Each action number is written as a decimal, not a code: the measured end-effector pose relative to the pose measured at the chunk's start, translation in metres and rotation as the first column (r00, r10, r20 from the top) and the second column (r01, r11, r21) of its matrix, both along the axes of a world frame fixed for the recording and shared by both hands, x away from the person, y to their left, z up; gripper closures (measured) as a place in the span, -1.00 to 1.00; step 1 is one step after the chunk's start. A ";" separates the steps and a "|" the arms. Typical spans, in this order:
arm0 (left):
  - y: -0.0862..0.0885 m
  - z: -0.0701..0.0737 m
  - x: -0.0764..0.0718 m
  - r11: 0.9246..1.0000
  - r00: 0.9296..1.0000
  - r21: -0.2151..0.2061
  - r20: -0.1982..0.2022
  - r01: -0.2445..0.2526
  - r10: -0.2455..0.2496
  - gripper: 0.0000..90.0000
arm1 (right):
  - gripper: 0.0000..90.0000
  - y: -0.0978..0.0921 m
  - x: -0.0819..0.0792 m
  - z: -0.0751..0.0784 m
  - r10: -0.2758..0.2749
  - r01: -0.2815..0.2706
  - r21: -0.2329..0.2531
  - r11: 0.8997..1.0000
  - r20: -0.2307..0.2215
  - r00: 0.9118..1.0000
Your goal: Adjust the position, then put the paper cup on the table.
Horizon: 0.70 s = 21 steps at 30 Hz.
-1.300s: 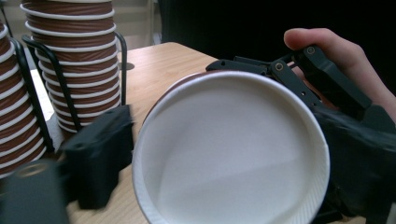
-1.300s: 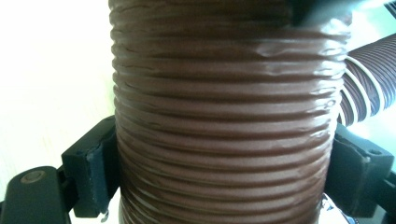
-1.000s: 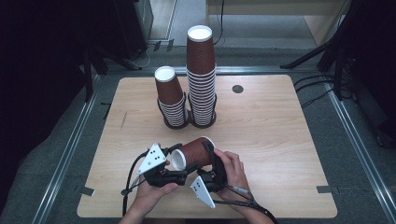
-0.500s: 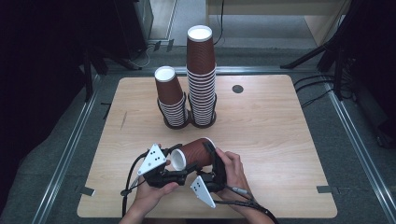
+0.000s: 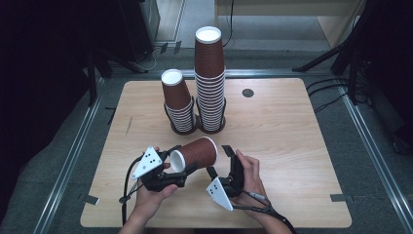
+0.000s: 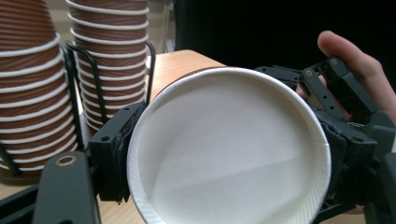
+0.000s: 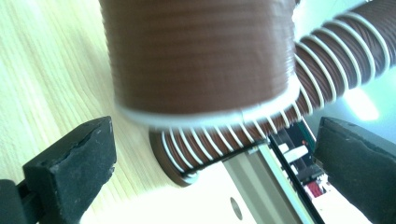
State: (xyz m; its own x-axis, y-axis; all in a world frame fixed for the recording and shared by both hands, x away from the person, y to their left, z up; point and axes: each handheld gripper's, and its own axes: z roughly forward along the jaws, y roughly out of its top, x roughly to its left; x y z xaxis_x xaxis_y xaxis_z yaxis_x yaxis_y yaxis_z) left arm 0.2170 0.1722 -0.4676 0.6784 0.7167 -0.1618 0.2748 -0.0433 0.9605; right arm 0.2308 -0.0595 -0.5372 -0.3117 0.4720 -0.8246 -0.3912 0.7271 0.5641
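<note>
A single brown ribbed paper cup lies on its side above the table's near half, held in my left gripper, which is shut on it. In the left gripper view the cup's white round end faces the camera, with a black pad pressed against its side. My right gripper is open just right of the cup. In the right gripper view its jaws stand wide apart, and the cup's brown wall is close ahead of them without touching.
Two stacks of upside-down brown cups stand in black wire holders at the table's far middle: a short stack and a tall stack. The wooden table has a small dark round hole at the far right.
</note>
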 end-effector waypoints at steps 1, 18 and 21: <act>0.001 0.000 0.000 1.000 1.000 -0.003 0.001 -0.004 0.004 -0.52 | -1.00 -0.001 0.000 0.000 -0.008 0.008 0.007 1.000 -0.008 1.000; 0.013 0.003 0.001 0.998 0.999 -0.048 0.028 -0.036 0.037 -0.52 | -1.00 -0.016 0.006 0.006 -0.071 0.109 0.212 0.971 -0.181 0.981; 0.014 0.003 0.001 0.997 0.998 -0.051 0.040 -0.056 0.058 -0.52 | -1.00 -0.017 0.005 0.010 -0.086 0.134 0.241 0.961 -0.199 0.976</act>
